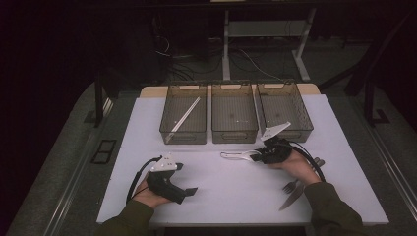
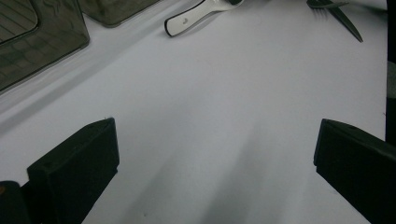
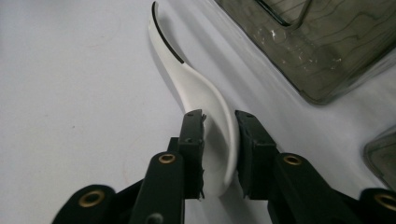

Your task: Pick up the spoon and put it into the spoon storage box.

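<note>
Tongs at the person's right hand (image 1: 259, 156) are closing on the bowl end of a white spoon (image 3: 196, 98), the two black jaws standing on either side of it with the pads pressing on its curved edges, as the right gripper view shows. The spoon is lying on the white counter (image 1: 221, 196) just in front of the middle bin (image 1: 234, 118), its handle pointing toward nine o'clock in the high view. The left tongs (image 1: 189, 191) are resting wide open over bare counter at about seven o'clock, holding nothing. Three smoky plastic bins are standing in a row at twelve o'clock; the left bin (image 1: 183, 115) is holding a pale stick-like utensil (image 1: 186, 114), while the right bin (image 1: 285, 110) is sitting just beyond the working hand. A fork (image 1: 291, 186) and a knife (image 1: 293, 195) are lying together at four o'clock beside the right sleeve. Trouble looks most likely from the grip itself: the jaws are pinching a smooth, rounded bowl near its tip, so the long handle could swing down or the spoon could squirt out on the lift. A low carry could also be catching the handle on a bin rim, knocking the spoon loose before it is clearing the wall.
</note>
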`<move>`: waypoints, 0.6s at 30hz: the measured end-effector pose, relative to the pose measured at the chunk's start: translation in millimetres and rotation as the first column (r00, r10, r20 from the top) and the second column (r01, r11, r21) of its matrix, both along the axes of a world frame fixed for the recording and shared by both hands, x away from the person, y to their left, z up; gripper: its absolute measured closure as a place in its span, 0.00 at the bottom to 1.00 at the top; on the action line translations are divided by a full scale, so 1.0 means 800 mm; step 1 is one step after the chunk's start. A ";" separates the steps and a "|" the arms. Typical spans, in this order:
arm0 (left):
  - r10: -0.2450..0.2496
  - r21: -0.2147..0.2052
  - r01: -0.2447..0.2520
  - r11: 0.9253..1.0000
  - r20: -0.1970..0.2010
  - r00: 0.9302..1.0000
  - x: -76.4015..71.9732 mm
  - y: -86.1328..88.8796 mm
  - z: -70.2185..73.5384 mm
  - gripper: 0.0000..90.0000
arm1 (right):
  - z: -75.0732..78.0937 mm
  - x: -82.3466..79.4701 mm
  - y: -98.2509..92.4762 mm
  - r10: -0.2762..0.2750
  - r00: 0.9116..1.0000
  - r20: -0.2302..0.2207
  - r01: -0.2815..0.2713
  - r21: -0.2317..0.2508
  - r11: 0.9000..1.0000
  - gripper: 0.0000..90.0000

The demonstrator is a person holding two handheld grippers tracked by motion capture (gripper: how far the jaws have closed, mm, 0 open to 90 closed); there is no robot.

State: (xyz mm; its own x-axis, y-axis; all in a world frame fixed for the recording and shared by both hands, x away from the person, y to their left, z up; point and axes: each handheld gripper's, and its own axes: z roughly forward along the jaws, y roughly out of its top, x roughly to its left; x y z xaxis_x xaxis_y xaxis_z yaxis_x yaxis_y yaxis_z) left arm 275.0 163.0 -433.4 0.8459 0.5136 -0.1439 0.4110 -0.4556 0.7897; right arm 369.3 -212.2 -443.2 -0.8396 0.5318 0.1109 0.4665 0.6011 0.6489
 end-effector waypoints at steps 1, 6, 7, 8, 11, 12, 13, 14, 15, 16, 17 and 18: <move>-0.002 0.001 0.002 1.000 0.001 1.000 0.000 0.000 0.000 0.00 | 0.000 -0.001 -0.001 0.000 1.000 0.000 0.000 0.000 1.000 0.83; -0.006 0.001 0.006 1.000 0.007 1.000 0.000 0.000 0.000 0.00 | 0.001 -0.009 -0.002 -0.002 1.000 0.025 0.002 -0.001 1.000 0.88; -0.007 0.001 0.007 1.000 0.008 1.000 0.000 0.000 0.000 0.00 | 0.001 -0.011 -0.001 -0.003 0.999 0.037 0.003 -0.002 1.000 0.89; -0.006 0.000 0.006 1.000 0.008 1.000 0.000 0.000 0.000 0.00 | 0.001 -0.012 -0.001 -0.008 0.999 0.037 0.008 -0.003 1.000 0.89; -0.006 -0.003 0.006 1.000 0.010 1.000 0.000 0.000 0.000 0.00 | 0.000 -0.014 -0.001 -0.015 0.999 0.051 0.015 0.003 1.000 0.89; -0.006 -0.003 0.006 1.000 0.011 1.000 0.000 0.000 0.000 0.00 | -0.001 -0.015 -0.002 -0.017 0.998 0.053 0.017 0.004 1.000 0.89; -0.005 -0.004 0.005 1.000 0.010 1.000 0.000 0.000 0.000 0.00 | -0.001 -0.015 -0.002 -0.018 0.998 0.056 0.018 0.006 1.000 0.89; -0.006 -0.006 0.006 1.000 0.009 1.000 0.000 0.000 0.000 0.00 | -0.001 -0.015 -0.002 -0.020 0.998 0.055 0.020 0.007 1.000 0.89; -0.007 -0.008 0.007 1.000 0.009 1.000 0.000 0.000 0.000 0.00 | -0.001 -0.015 -0.002 -0.023 0.998 0.053 0.022 0.008 1.000 0.89; -0.008 -0.007 0.008 1.000 0.009 1.000 0.000 0.000 0.000 0.00 | -0.001 -0.015 -0.002 -0.025 0.998 0.052 0.025 0.010 1.000 0.89; -0.010 -0.007 0.010 1.000 0.010 1.000 0.000 0.000 0.000 0.00 | 0.000 -0.015 -0.002 -0.027 0.998 0.051 0.026 0.011 1.000 0.89; -0.011 -0.005 0.012 1.000 0.012 1.000 0.000 0.000 0.000 0.00 | 0.000 -0.014 -0.002 -0.030 0.998 0.047 0.030 0.011 1.000 0.89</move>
